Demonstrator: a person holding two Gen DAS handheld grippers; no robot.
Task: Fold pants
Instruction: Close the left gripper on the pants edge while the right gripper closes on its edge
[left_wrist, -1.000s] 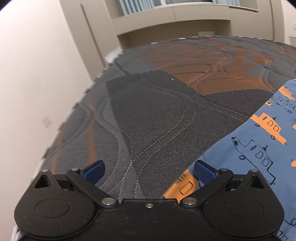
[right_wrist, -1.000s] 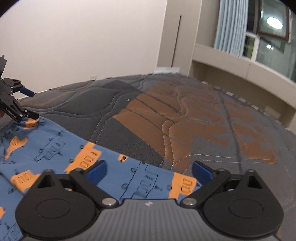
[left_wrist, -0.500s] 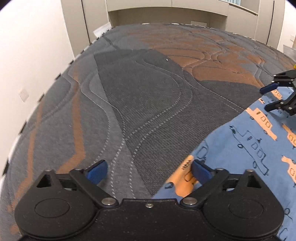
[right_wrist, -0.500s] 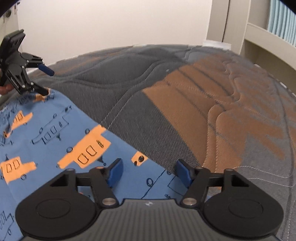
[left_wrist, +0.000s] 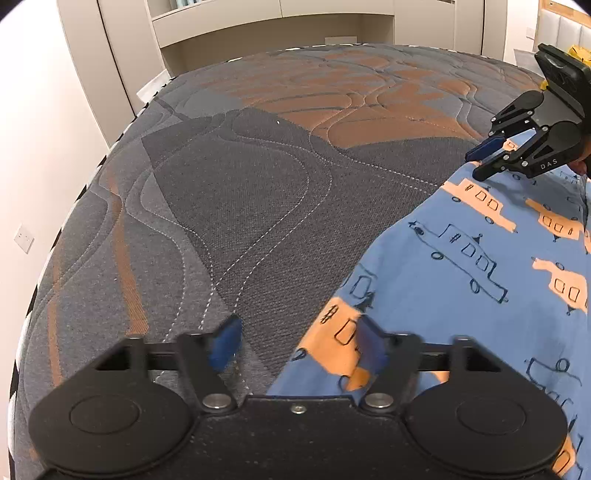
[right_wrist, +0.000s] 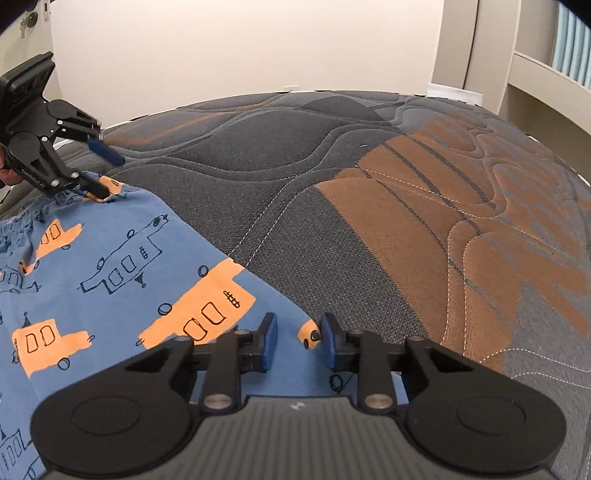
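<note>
Blue pants (left_wrist: 480, 258) printed with orange and outlined vehicles lie flat on a quilted grey and orange mattress (left_wrist: 258, 184). My left gripper (left_wrist: 295, 343) is partly open at the pants' near left corner, its right finger over the cloth edge, its fingers blurred. My right gripper (right_wrist: 295, 341) is narrowly open around the pants' far corner edge (right_wrist: 310, 332). The pants also show in the right wrist view (right_wrist: 110, 288). Each gripper shows in the other's view: the right one (left_wrist: 484, 158), the left one (right_wrist: 107, 173).
A white wall (left_wrist: 37, 129) runs along the mattress's left edge. Beige cabinets and a shelf niche (left_wrist: 258, 33) stand behind the bed. A window ledge with curtain (right_wrist: 554, 62) is at the right. The mattress beyond the pants is bare.
Both grippers have narrowed their jaws over the pants' edge. The right gripper has closed in much more than the left. Both cameras tilted down toward the mattress.
</note>
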